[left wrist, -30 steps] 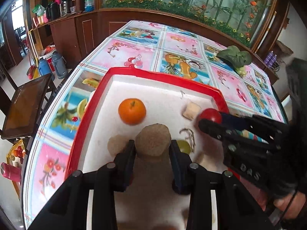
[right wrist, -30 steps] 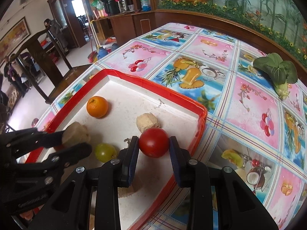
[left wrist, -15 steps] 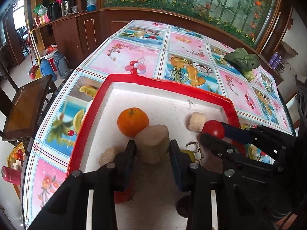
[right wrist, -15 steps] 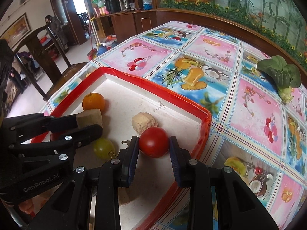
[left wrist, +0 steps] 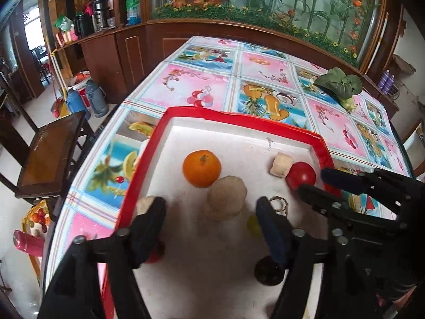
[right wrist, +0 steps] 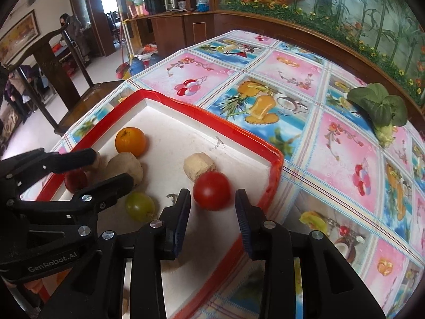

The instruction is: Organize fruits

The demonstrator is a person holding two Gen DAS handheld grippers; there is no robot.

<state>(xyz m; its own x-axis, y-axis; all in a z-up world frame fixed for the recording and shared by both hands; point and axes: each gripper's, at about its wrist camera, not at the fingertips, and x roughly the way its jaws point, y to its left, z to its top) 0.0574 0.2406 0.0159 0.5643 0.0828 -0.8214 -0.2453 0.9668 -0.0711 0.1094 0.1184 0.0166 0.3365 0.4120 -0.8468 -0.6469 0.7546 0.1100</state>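
Now left gripper [left wrist: 211, 214] opening, tan fruit [left wrist: 227, 198] loose between; right gripper [right wrist: 212, 207] opening, tomato [right wrist: 211, 190] between.

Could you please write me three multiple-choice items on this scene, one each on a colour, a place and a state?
1. What colour is the rim of the tray?
A. red
B. blue
C. green

2. Where does the leafy vegetable lie?
A. in the tray
B. on the tablecloth, outside the tray
C. on a chair

3. How is the round beige lump?
A. pinched in a claw
B. lying loose on the tray floor
C. off the tray

Answers:
1. A, a red band runs around the white floor.
2. B, it rests on the far printed squares.
3. B, the left claw is opening, its fingers clear of the lump on both sides.
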